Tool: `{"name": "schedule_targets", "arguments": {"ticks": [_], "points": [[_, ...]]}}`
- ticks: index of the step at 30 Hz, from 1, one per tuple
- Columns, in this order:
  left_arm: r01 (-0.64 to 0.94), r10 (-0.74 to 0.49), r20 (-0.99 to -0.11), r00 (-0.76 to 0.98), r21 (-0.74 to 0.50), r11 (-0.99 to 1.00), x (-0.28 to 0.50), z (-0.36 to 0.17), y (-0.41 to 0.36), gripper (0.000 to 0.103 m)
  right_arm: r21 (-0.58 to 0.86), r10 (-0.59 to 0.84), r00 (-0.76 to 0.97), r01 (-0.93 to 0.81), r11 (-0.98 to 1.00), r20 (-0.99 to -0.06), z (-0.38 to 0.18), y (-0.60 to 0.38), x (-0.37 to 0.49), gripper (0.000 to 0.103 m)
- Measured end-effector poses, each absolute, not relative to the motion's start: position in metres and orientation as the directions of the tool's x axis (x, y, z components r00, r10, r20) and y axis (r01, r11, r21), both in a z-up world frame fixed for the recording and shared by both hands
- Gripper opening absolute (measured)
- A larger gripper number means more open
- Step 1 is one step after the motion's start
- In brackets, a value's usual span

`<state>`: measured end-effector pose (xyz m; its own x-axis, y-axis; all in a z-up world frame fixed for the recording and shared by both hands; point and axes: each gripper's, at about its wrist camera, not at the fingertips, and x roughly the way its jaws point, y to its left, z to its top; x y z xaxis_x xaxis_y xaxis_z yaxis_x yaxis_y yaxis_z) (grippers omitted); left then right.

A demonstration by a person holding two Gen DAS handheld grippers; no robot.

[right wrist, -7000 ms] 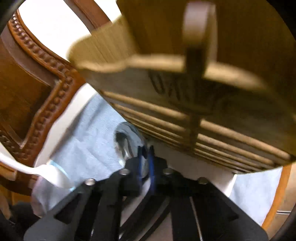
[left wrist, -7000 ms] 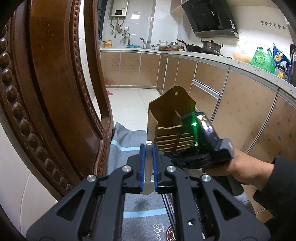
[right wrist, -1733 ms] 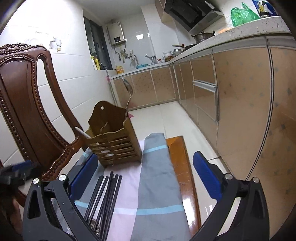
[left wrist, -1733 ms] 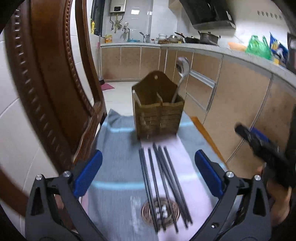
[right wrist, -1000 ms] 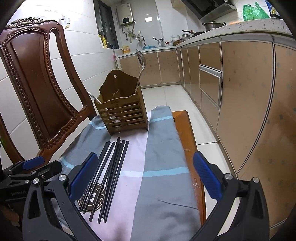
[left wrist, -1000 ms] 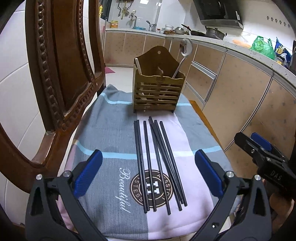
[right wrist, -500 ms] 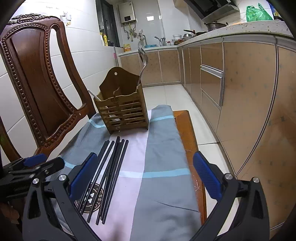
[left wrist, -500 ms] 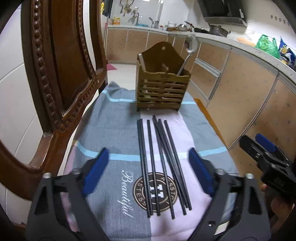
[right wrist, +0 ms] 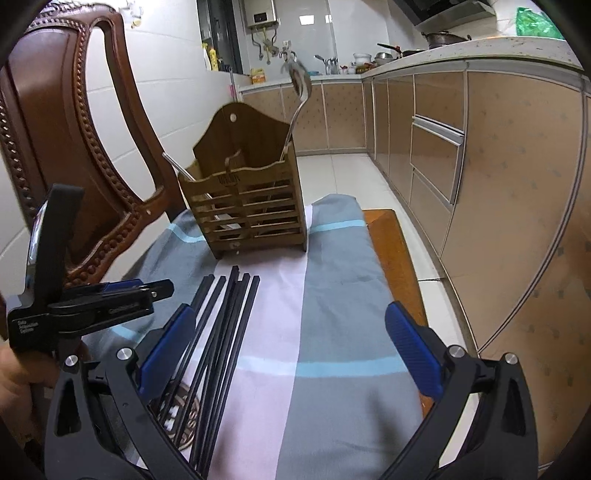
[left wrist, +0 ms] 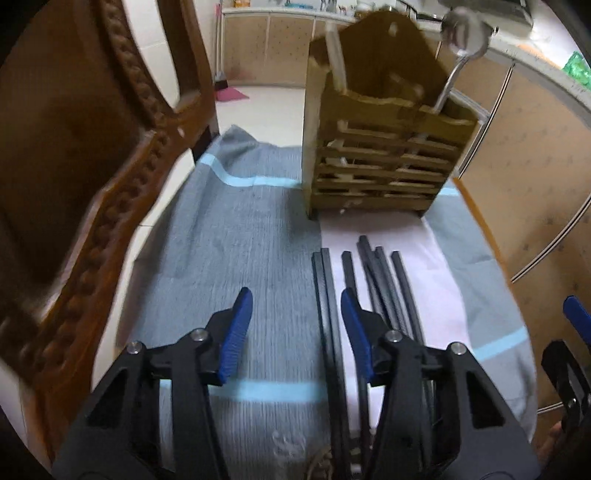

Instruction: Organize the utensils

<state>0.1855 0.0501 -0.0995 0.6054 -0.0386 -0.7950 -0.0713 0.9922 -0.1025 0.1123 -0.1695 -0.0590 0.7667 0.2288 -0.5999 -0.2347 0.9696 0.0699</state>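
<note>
Left gripper (left wrist: 291, 325): jaws apart, nothing between the blue pads (left wrist: 236, 332); it hangs low over the cloth (left wrist: 236, 236), at the near end of the chopsticks. Its right finger overlaps the leftmost sticks in the left wrist view; contact cannot be told through the blur. In the right wrist view the same tool (right wrist: 122, 295) shows side-on, left of the chopsticks.

Right gripper (right wrist: 288, 354): jaws spread wide, empty, pads (right wrist: 413, 354) well apart; it is raised over the cloth (right wrist: 332, 295), right of the chopsticks, and its left pad sits in front of their near half in that view.

Chopsticks (left wrist: 373, 273) (right wrist: 225, 314): black, several, loose bundle flat on the cloth. Long axis runs from the near cloth edge toward the utensil holder; far tips point at the holder's base and stop just short of it. Sticks nearly parallel, the middle ones crossing slightly.

Utensil holder (left wrist: 376, 147) (right wrist: 243, 199): slatted wood, tall arched back board with a hanging hole, upright on the far part of the cloth, beyond the chopsticks.

Metal spoon (left wrist: 461, 33) (right wrist: 299, 81): stands in the holder's right compartment, bowl up, leaning right.

White handle (left wrist: 336, 55): left compartment, leaning left; kind of utensil unclear.

Carved chair back (right wrist: 74, 155): left of the holder.
</note>
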Motion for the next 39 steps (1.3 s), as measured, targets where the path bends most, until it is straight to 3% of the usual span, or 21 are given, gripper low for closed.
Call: {"name": "schedule_targets", "arguments": {"ticks": [16, 31, 39], "points": [[-0.072, -0.095, -0.837, 0.539, -0.159, 0.985, 0.228, -0.129, 0.055, 0.047, 0.018, 0.188, 0.733, -0.233, 0.972, -0.654, -0.087, -0.141, 0.160, 0.100], [-0.100, -0.048, -0.852, 0.521, -0.117, 0.988, 0.243, -0.132, 0.066, 0.055, -0.031, 0.170, 0.707, -0.262, 0.964, -0.687, -0.103, -0.124, 0.183, 0.096], [-0.080, -0.021, -0.854, 0.520, -0.074, 0.994, 0.251, -0.133, 0.053, 0.053, -0.040, 0.171, 0.704, -0.273, 0.961, -0.689, -0.108, -0.114, 0.189, 0.096]]}}
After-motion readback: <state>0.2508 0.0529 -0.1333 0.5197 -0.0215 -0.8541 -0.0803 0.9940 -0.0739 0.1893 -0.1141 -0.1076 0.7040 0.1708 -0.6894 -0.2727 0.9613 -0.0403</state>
